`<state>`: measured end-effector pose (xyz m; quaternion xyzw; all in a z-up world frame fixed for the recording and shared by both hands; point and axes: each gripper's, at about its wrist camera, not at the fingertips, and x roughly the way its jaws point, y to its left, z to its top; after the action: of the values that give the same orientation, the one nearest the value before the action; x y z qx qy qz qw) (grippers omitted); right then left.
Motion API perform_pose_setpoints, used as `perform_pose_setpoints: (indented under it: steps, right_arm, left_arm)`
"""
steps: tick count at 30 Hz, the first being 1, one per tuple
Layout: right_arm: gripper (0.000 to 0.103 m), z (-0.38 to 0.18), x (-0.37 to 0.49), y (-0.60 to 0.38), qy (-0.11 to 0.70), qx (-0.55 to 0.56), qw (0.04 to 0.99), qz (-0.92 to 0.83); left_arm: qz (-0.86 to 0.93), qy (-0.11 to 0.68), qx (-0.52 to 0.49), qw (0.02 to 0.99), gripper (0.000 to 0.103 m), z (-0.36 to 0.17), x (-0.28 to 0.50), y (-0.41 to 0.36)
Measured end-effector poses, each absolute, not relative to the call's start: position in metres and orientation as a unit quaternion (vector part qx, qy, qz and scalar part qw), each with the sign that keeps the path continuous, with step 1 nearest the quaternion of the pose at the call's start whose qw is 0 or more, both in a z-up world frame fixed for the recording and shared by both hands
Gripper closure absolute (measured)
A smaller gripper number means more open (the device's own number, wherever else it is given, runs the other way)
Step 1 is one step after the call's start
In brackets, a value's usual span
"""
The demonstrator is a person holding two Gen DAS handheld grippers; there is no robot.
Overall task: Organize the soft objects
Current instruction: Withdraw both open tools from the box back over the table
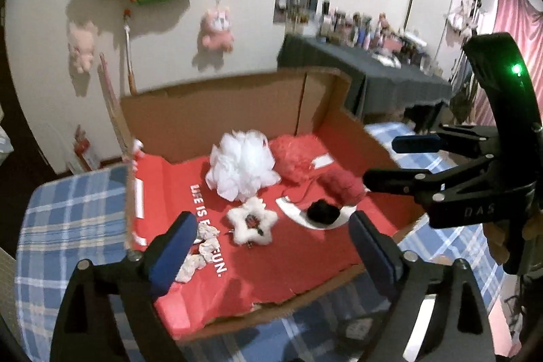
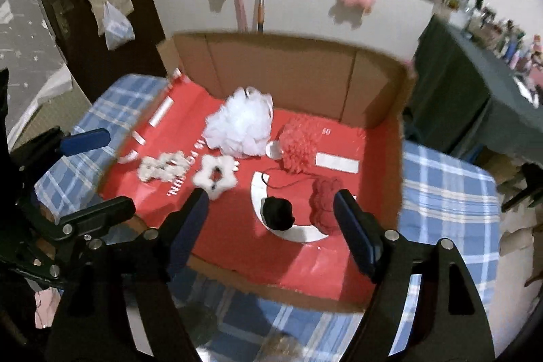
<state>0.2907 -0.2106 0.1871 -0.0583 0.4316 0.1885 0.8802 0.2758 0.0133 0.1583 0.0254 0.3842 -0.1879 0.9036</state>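
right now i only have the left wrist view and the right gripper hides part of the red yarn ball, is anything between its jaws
Observer: No. In the right wrist view the right gripper is open, with nothing between its jaws.
Operator: is the black pompom touching the yarn
Observer: No. The black pompom lies apart from the red yarn ball, and a strip of the box floor shows between them.
Operator: anything small i'm missing by the poufs
Observer: Yes. A small clear round thing sits between the white pouf and the red pouf. I cannot tell what it is.
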Motion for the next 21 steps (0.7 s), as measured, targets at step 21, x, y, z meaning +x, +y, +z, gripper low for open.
perform_pose_setpoints:
  steps: [21]
  right_arm:
    - [0.027,0.239,0.086,-0.238,0.210,-0.032,0.965,0.155]
  left_arm:
    - [-0.112,0.180,0.012,0.977,0.000,0.221,0.094,0.021]
